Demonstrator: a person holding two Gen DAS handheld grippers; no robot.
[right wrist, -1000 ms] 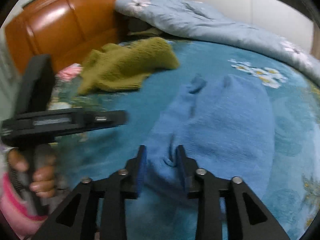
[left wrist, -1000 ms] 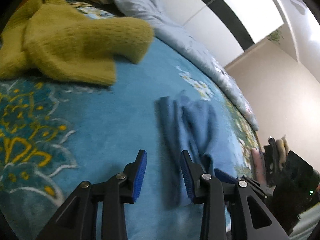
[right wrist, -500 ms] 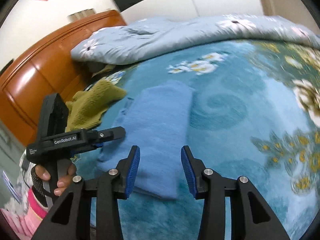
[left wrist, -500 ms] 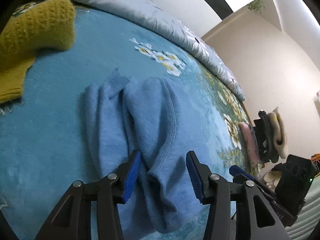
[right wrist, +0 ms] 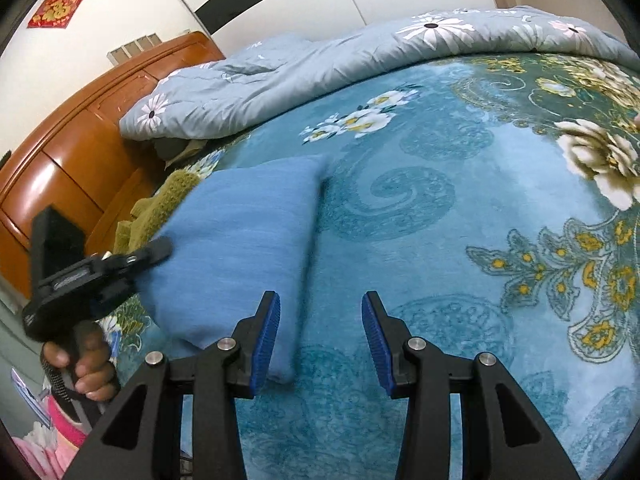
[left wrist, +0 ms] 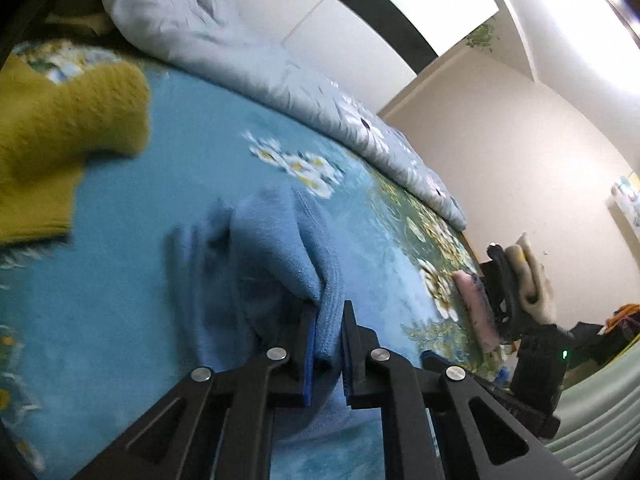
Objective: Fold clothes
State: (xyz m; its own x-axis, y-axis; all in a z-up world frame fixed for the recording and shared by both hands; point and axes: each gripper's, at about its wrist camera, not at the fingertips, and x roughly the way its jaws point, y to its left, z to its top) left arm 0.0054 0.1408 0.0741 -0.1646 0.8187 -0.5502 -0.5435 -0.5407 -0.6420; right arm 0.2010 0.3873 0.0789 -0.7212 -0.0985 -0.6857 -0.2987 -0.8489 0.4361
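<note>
The left gripper [left wrist: 327,344] is closing its jaws on a bunched edge of the soft blue fleece garment [left wrist: 276,248], which is lying folded on the teal floral bedspread [left wrist: 120,216] ahead of it. The right gripper [right wrist: 320,340] is hovering with its jaws apart and nothing between them, the garment lying just to its left. A mustard knitted sweater [left wrist: 60,140] is lying beyond the left gripper, to its left.

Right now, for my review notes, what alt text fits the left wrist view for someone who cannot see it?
The left gripper is closing on a bunched edge of a blue garment lying on a teal floral bedspread. A mustard knit sweater lies at upper left, a grey-blue quilt behind.
</note>
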